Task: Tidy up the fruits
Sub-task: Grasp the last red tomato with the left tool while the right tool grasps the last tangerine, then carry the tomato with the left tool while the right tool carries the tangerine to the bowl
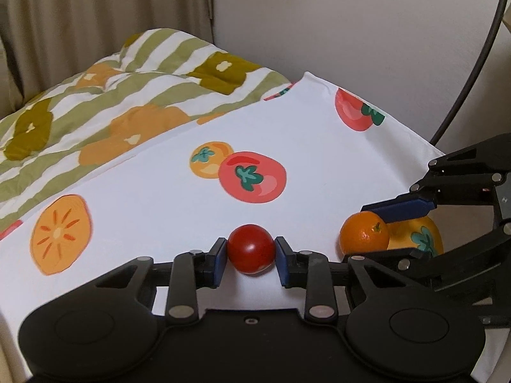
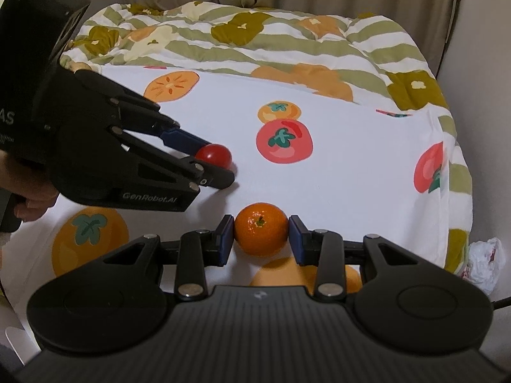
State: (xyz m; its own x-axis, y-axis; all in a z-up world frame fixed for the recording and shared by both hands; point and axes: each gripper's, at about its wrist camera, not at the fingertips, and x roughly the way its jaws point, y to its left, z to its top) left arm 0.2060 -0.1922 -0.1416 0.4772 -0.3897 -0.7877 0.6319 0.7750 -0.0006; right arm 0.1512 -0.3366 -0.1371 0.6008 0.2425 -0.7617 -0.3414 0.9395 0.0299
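— How do we hold the left tongs [image 1: 251, 257]?

— Low and nearly level over the white fruit-print sheet [image 1: 159, 191], reaching forward. Their blue pads [image 1: 220, 261] press both sides of the red tomato [image 1: 251, 252], so they are clenched on it. From the right wrist view we see the left tongs [image 2: 220, 166] come in from the left, slanting down toward the sheet [image 2: 351, 185], with the tomato [image 2: 214, 156] at their tips.

— And the right tongs [image 2: 262, 239]?

— Also low and level, pointing toward the striped quilt [image 2: 255, 41]. Their pads [image 2: 227, 239] sit against both sides of the orange [image 2: 261, 233]; we count them as gripping it. In the left view the right tongs [image 1: 377, 233] enter from the right, one blue finger [image 1: 399, 209] lying over the orange [image 1: 364, 233].

— Which way do the fruits point?

— Both are round, so we find no long axis. The orange's stem end faces up and toward the right camera. We cannot make out the tomato's stem.

— Where do they lie?

— Both rest on or just above the sheet, near its front edge; we cannot tell whether they touch it. The tomato is to the left of the orange, a little apart.
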